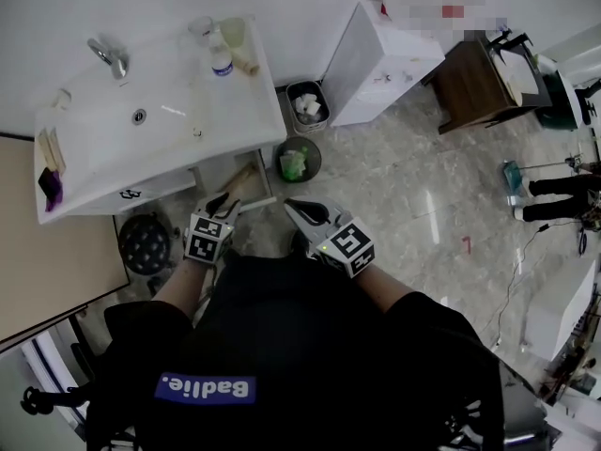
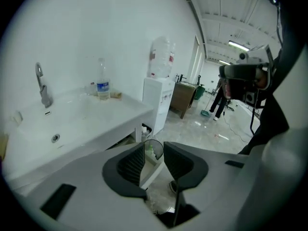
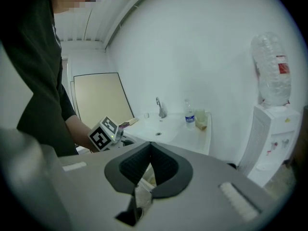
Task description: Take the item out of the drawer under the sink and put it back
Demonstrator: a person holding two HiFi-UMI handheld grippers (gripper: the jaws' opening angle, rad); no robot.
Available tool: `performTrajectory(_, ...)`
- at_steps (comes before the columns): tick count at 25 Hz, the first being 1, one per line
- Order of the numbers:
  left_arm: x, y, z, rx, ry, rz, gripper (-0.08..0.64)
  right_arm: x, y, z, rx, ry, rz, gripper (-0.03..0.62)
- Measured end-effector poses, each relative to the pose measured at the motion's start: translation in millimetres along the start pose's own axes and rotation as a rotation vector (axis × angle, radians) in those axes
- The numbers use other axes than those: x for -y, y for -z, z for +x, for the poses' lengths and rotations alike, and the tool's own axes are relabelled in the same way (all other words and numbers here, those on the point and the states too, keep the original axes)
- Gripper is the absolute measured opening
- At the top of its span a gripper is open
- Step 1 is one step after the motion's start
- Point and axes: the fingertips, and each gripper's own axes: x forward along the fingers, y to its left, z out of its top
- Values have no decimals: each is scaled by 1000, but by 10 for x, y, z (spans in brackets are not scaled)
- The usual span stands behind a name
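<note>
Now | left gripper (image 1: 227, 200) fingers apart, empty | right gripper (image 1: 293, 207) fingers together | bin (image 1: 277, 161) beside open drawer (image 1: 265, 178)

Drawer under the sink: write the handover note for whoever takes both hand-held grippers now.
Left hand-held gripper: open, empty, near the drawer.
Right hand-held gripper: shut, empty.
Drawer: pulled out beneath the sink; contents not discernible.
Done: drawer opened.
Left: cannot tell whether the item is back inside; check, then probably close the drawer.
</note>
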Motion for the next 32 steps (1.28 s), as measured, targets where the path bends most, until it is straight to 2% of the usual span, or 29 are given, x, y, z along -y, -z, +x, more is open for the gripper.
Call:
performTrajectory(9, 341, -764, -721, 227, 49, -13, 117, -227, -172, 153, 29, -87, -10, 2)
performTrajectory(15, 532, -1131, -1083, 365, 83, -29, 36, -321, -362, 182, 84, -122, -7, 2)
performTrajectory(18, 581, -1166, -1202, 389, 108, -37, 8, -393, -434, 215, 108, -144, 14, 2)
performTrajectory(26, 604, -1107, -1453, 485, 117, -104, 6, -629, -514, 242, 132, -213, -16, 2)
performTrajectory(32, 670, -1010, -1548, 494, 120, -104, 6, -761, -543, 278, 124, -253, -40, 2)
